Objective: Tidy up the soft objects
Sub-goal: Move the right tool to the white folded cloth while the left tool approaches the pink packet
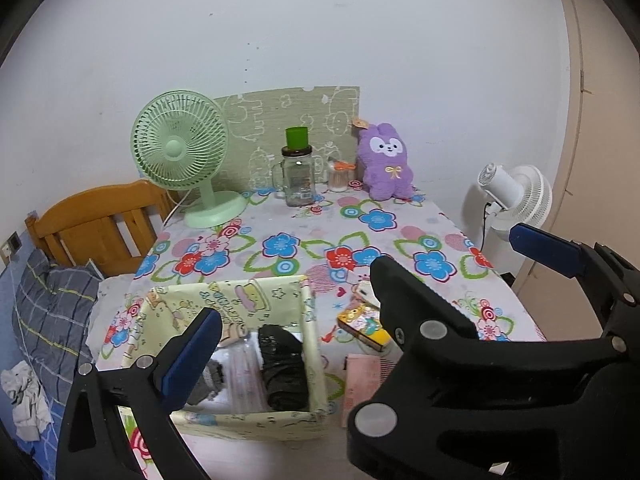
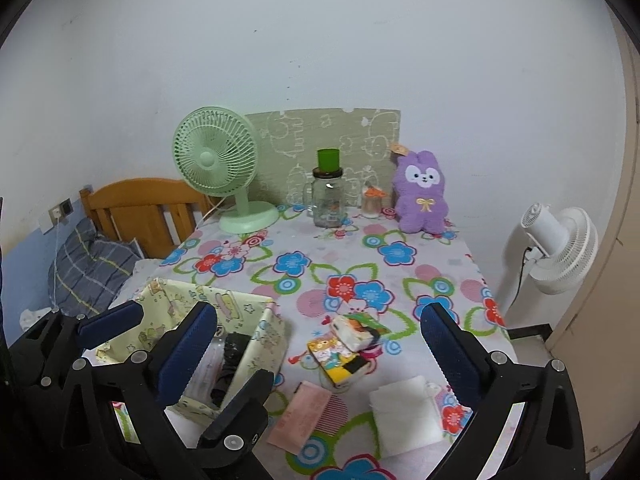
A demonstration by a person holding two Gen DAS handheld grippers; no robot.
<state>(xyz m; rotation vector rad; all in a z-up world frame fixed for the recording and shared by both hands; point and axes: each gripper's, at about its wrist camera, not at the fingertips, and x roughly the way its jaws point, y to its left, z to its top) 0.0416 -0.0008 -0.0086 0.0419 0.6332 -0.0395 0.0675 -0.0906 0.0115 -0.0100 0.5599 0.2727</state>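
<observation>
A pale yellow fabric box (image 1: 308,312) (image 2: 276,320) stands at the table's near left and holds a black bundle (image 1: 284,368) and clear packets. Right of the box lie colourful tissue packs (image 2: 344,352) (image 1: 362,322), a pink packet (image 2: 300,416) and a white folded pad (image 2: 404,416). A purple plush bunny (image 1: 386,164) (image 2: 422,196) sits upright at the far edge. My left gripper (image 1: 320,314) hangs open over the box with nothing between its fingers. Close on its right, my right gripper (image 2: 318,308) (image 1: 448,248) stands wide open above the tissue packs and touches nothing.
At the back stand a green desk fan (image 1: 180,152), a glass jar topped by a green cup (image 1: 298,176) and a small swab jar (image 1: 338,178). A white floor fan (image 2: 560,252) stands past the table's right edge. A wooden headboard (image 1: 92,224) and bedding lie to the left.
</observation>
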